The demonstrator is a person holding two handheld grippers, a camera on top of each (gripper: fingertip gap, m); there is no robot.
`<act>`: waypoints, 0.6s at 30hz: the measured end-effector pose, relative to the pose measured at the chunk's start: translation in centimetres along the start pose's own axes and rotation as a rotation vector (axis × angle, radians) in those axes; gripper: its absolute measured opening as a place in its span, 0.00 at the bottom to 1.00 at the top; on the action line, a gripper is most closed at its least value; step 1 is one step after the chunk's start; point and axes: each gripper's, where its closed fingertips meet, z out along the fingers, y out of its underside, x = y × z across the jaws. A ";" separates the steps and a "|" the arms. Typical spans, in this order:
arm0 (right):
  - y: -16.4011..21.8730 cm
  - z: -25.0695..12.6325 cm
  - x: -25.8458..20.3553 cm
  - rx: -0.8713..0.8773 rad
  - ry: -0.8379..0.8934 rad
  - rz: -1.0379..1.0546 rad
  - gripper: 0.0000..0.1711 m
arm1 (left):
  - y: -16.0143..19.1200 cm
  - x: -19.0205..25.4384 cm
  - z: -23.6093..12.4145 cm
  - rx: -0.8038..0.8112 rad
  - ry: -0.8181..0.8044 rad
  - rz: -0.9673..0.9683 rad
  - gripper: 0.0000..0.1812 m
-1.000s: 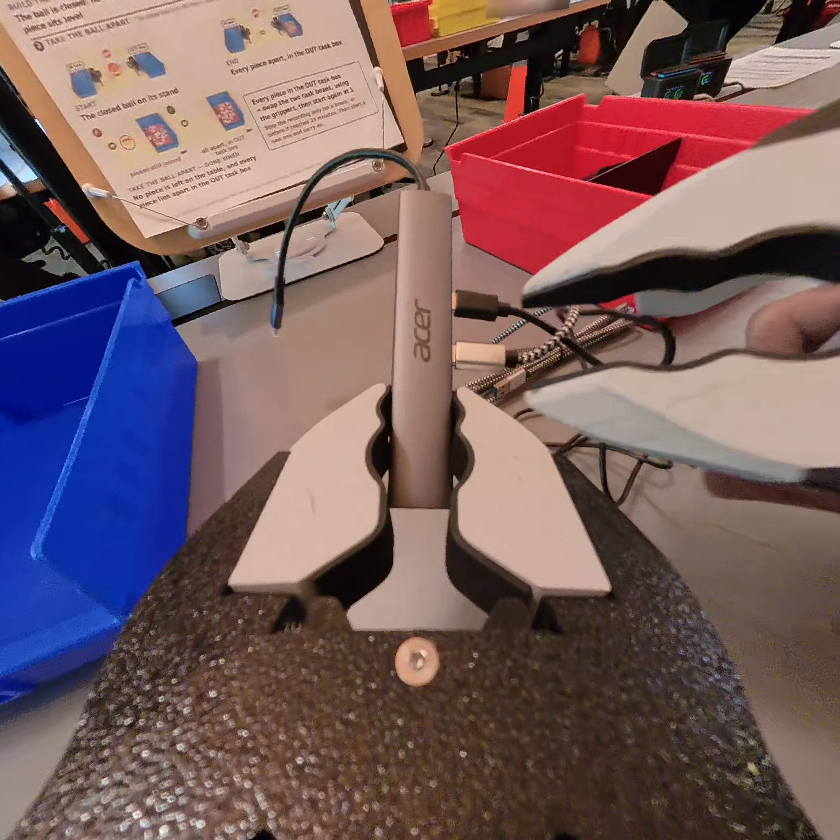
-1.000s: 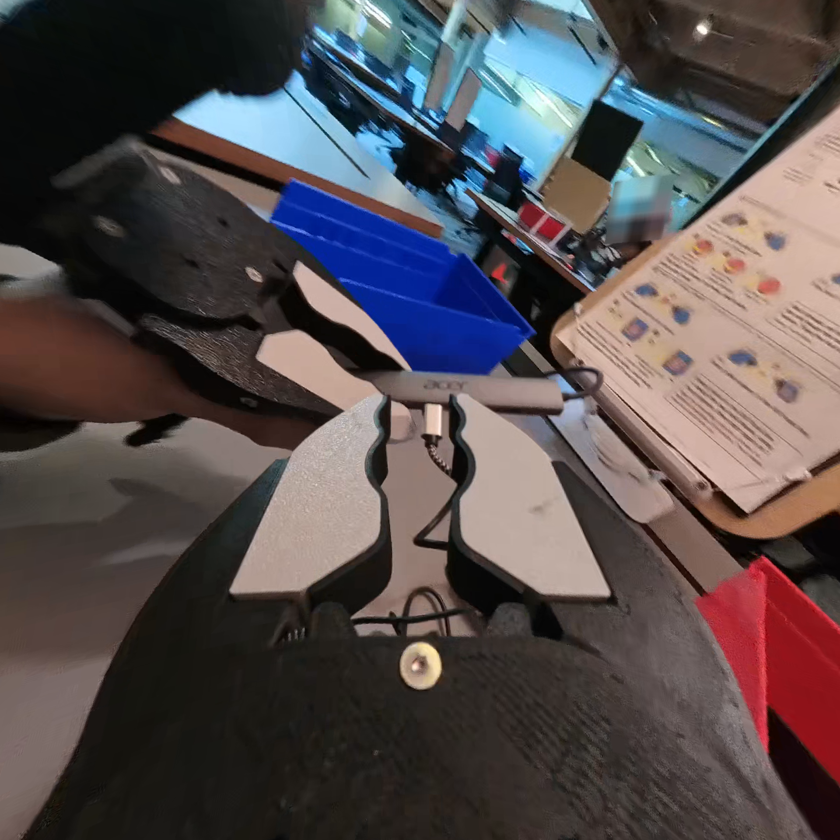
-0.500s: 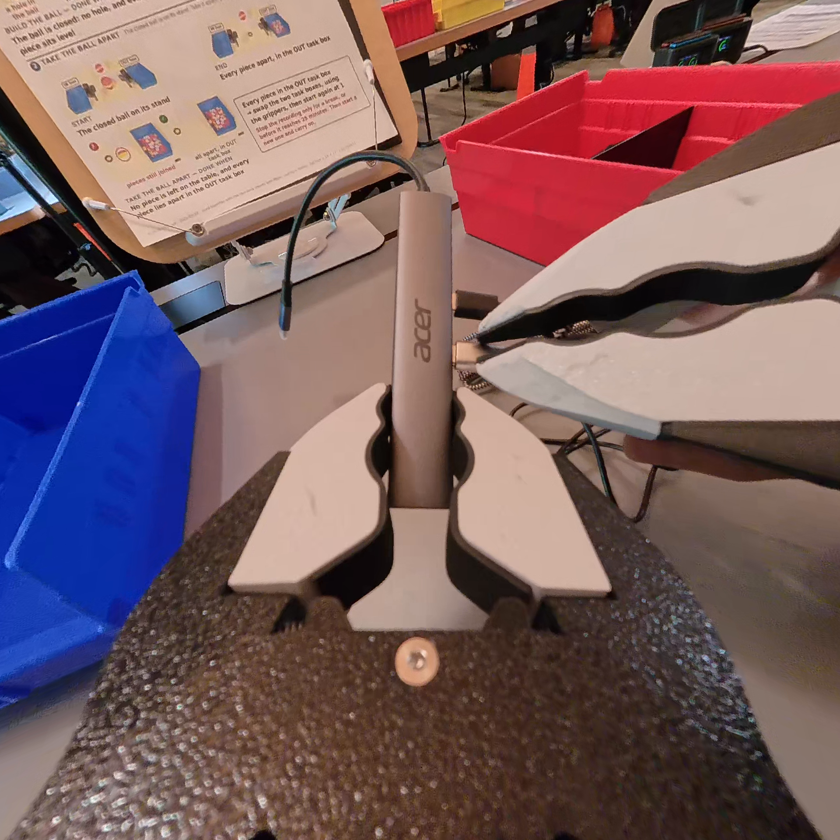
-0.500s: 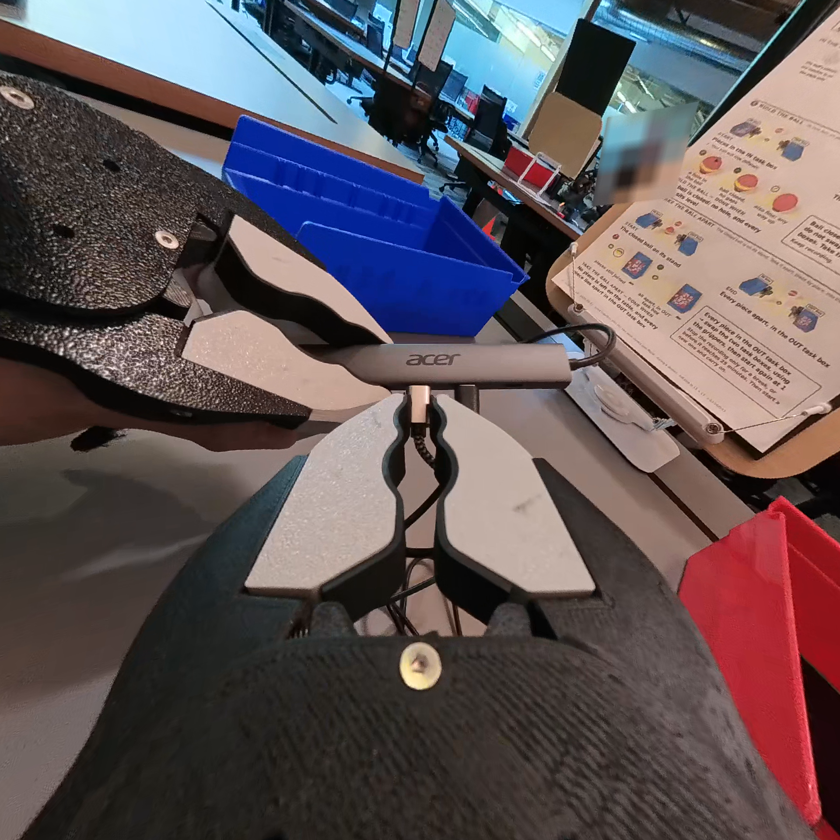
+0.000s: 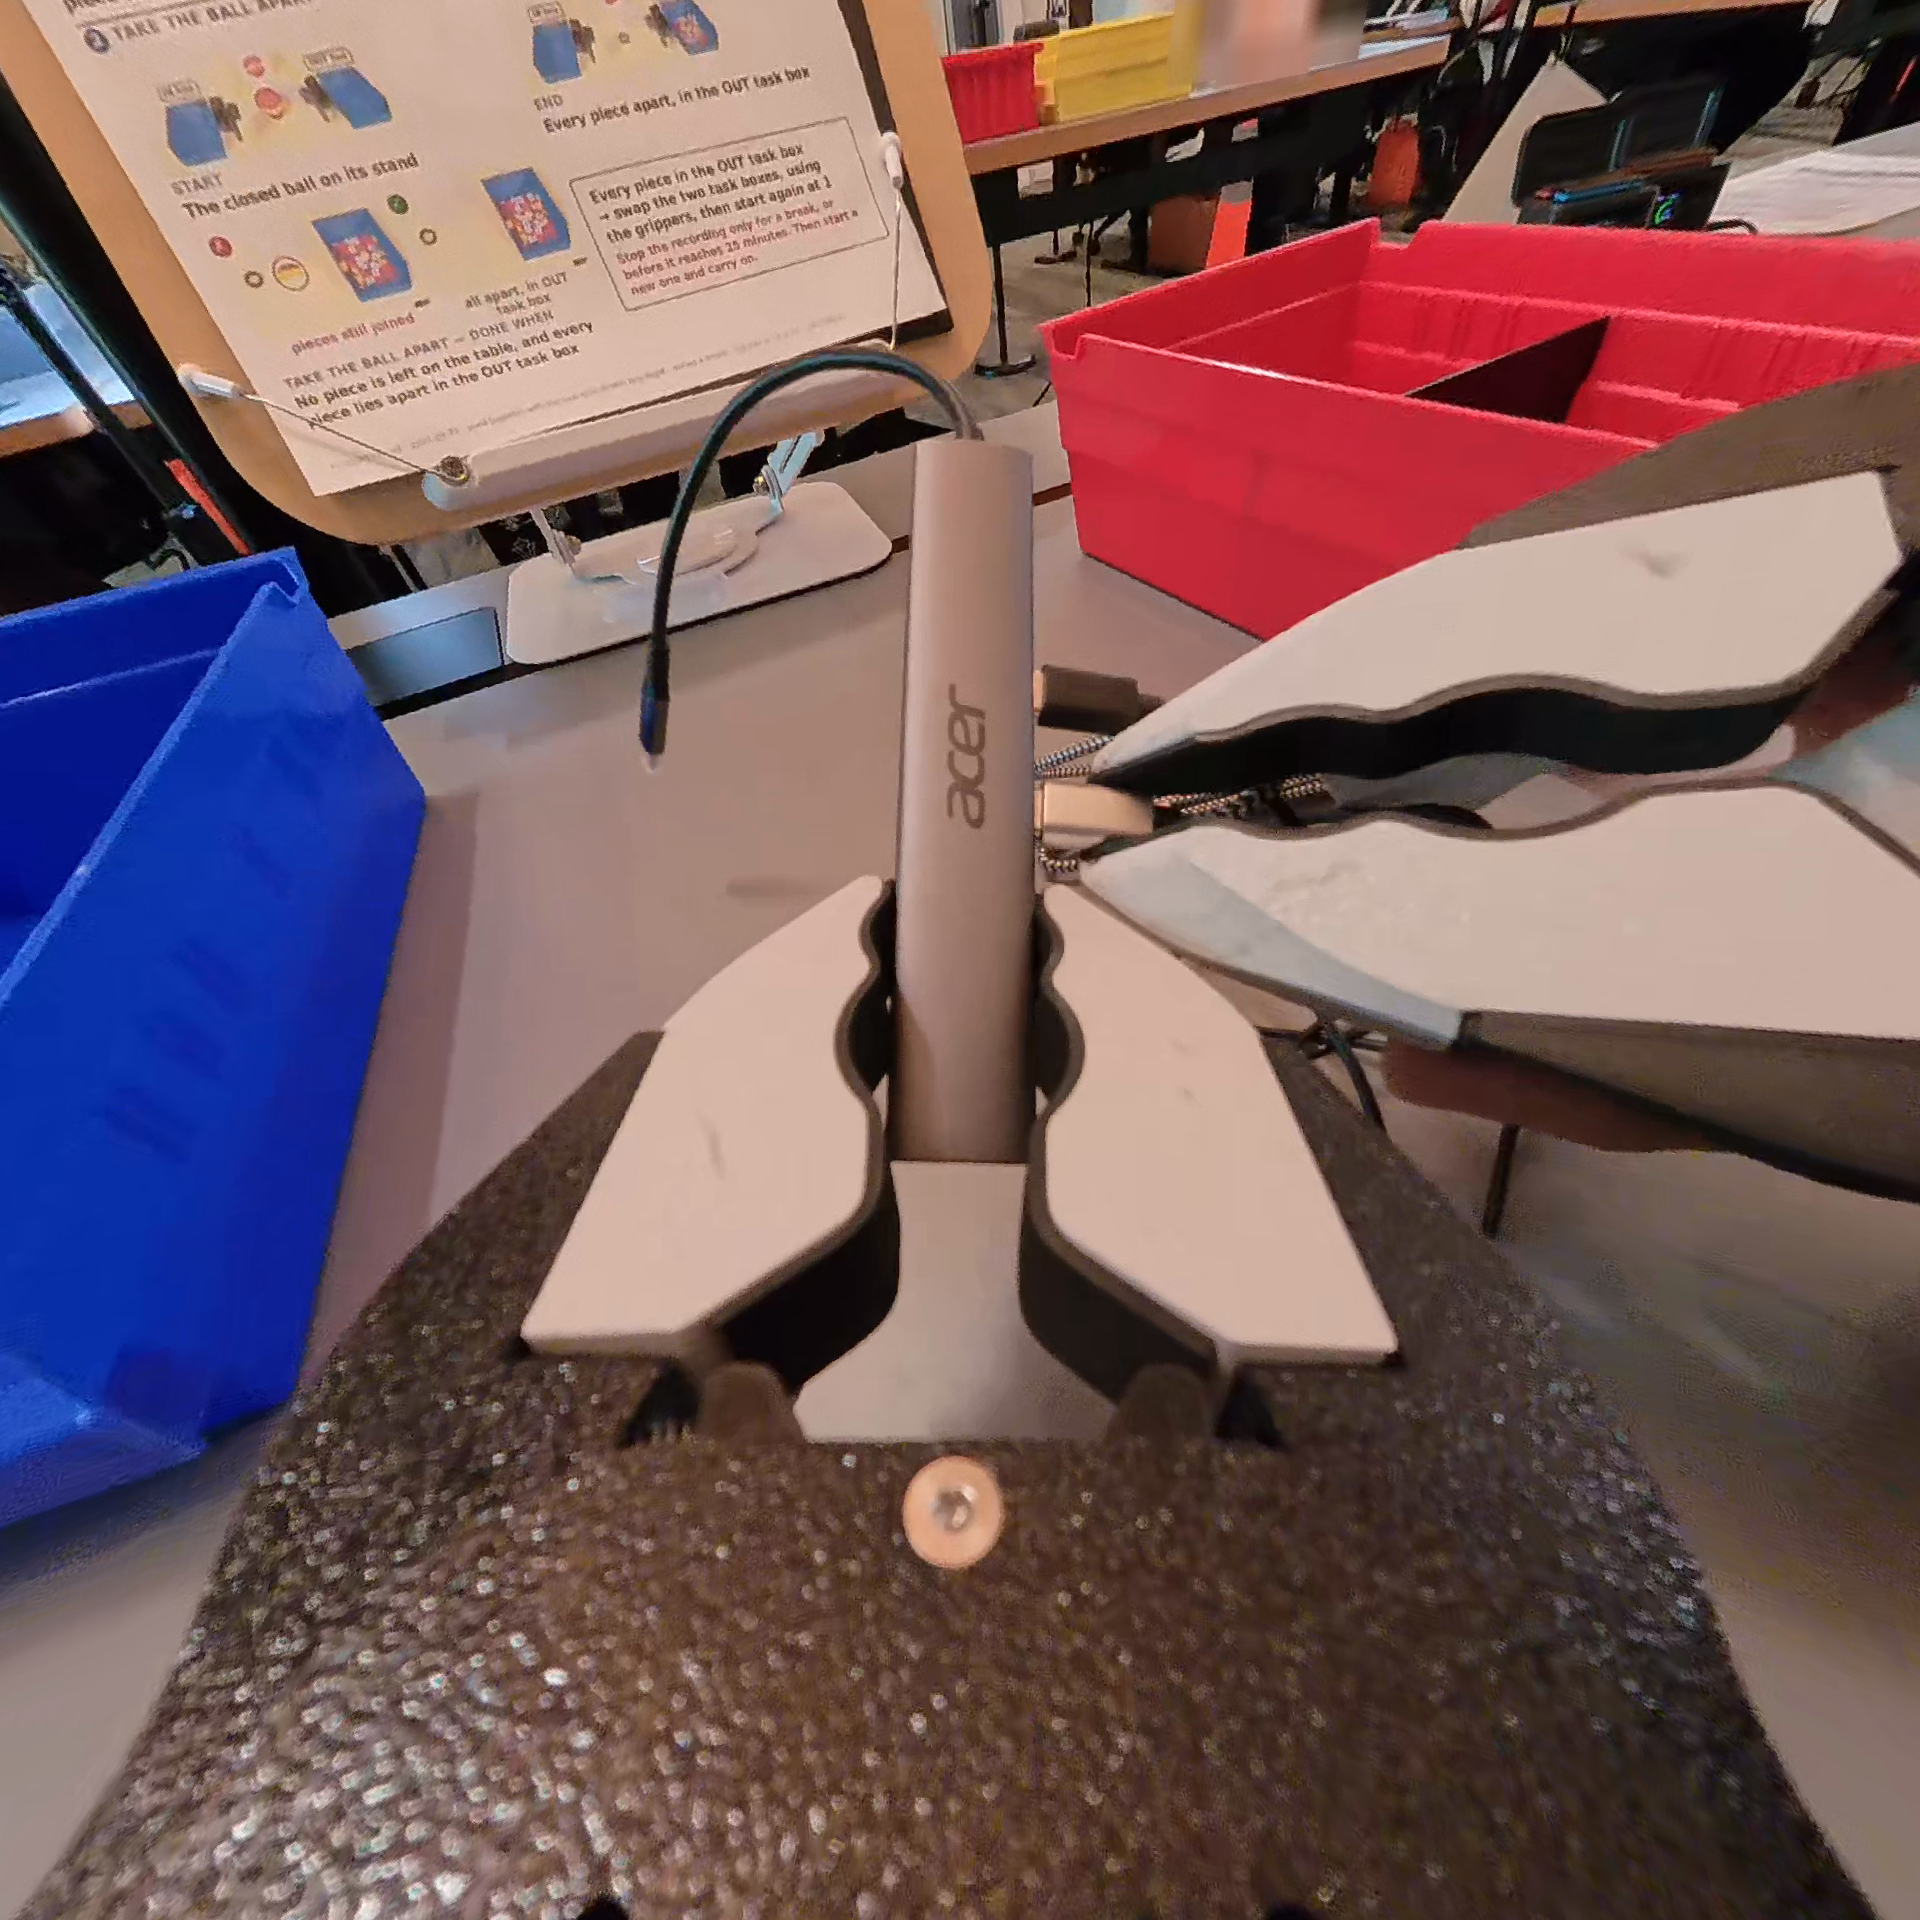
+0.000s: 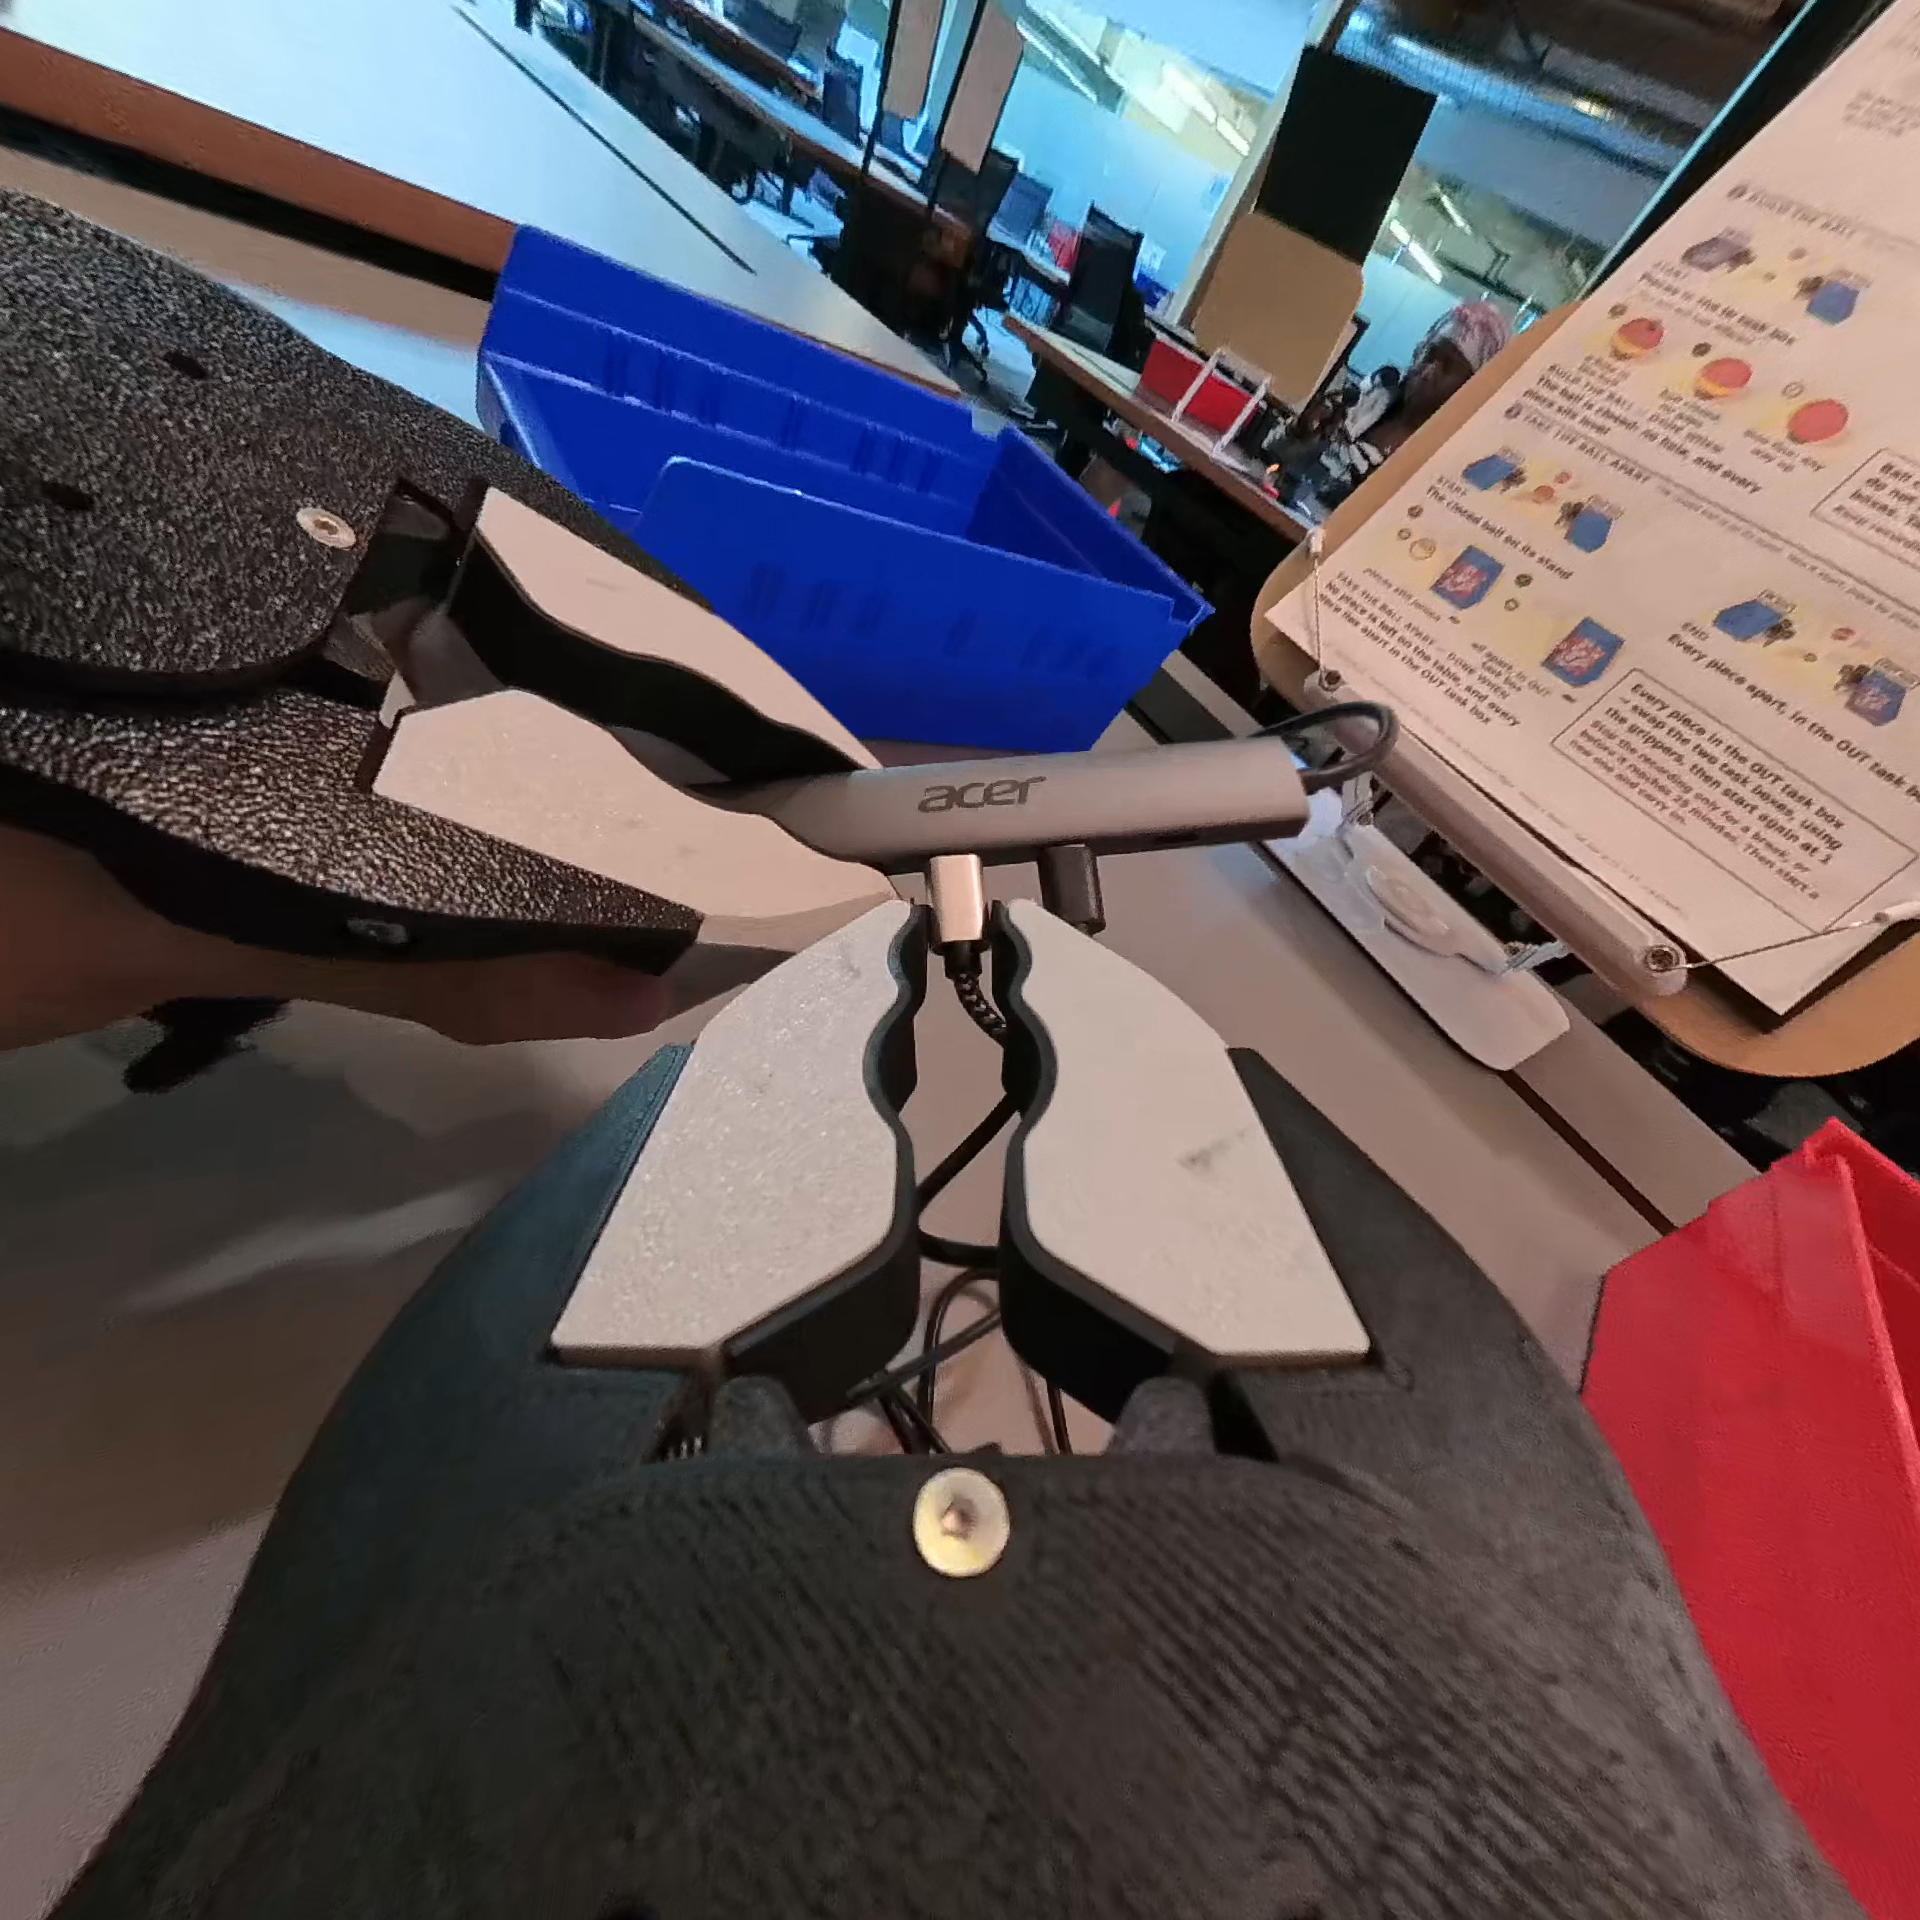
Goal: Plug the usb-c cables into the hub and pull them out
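Left wrist view: left gripper [image 5: 961, 935] has its jaws clamped on the near end of the grey hub [image 5: 966, 748], held up off the tabletop [image 5: 582, 862] and pointing away. Two plugs are seated in the hub's right side: a silver plug [image 5: 1086, 810] on a braided cable and, farther along, a dark plug [image 5: 1086, 686]. The right gripper [image 5: 1101, 821] comes in from the right, jaws narrow and closed on the silver plug right at the hub. The hub's own short dark lead [image 5: 727, 499] arcs left off the far end, its tip hanging free. Blue bin [image 5: 187, 935] left, red bin [image 5: 1351, 436] far right, an instruction sheet on a stand [image 5: 520, 208] behind. Right wrist view: right gripper [image 6: 956, 925] tips pinch the silver plug [image 6: 954, 894], its braided cable [image 6: 977, 1003] running back between the jaws; the plug still looks fully seated in the hub [image 6: 1039, 800]. Dark plug [image 6: 1075, 883] sits just to its right, also in. Left gripper [image 6: 748, 779] holds the hub's left end. Loose cable lies on the tabletop [image 6: 312, 1195] below. Progress: plugging-in looks done for both visible cables; the pull-out phase seems to be just starting, silver first, dark one after. Neither is out yet.
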 end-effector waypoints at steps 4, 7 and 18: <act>0.1 0.1 -0.2 0.025 -0.017 -0.009 0.07 | 0.4 0.0 0.1 0.021 0.009 -0.018 0.13; 1.0 0.3 -0.5 0.022 -0.040 0.017 0.07 | 1.4 0.2 0.5 0.006 0.024 -0.067 0.13; 1.2 -0.1 -1.3 -0.036 -0.089 0.002 0.07 | 1.8 0.2 -0.1 0.003 0.005 -0.051 0.12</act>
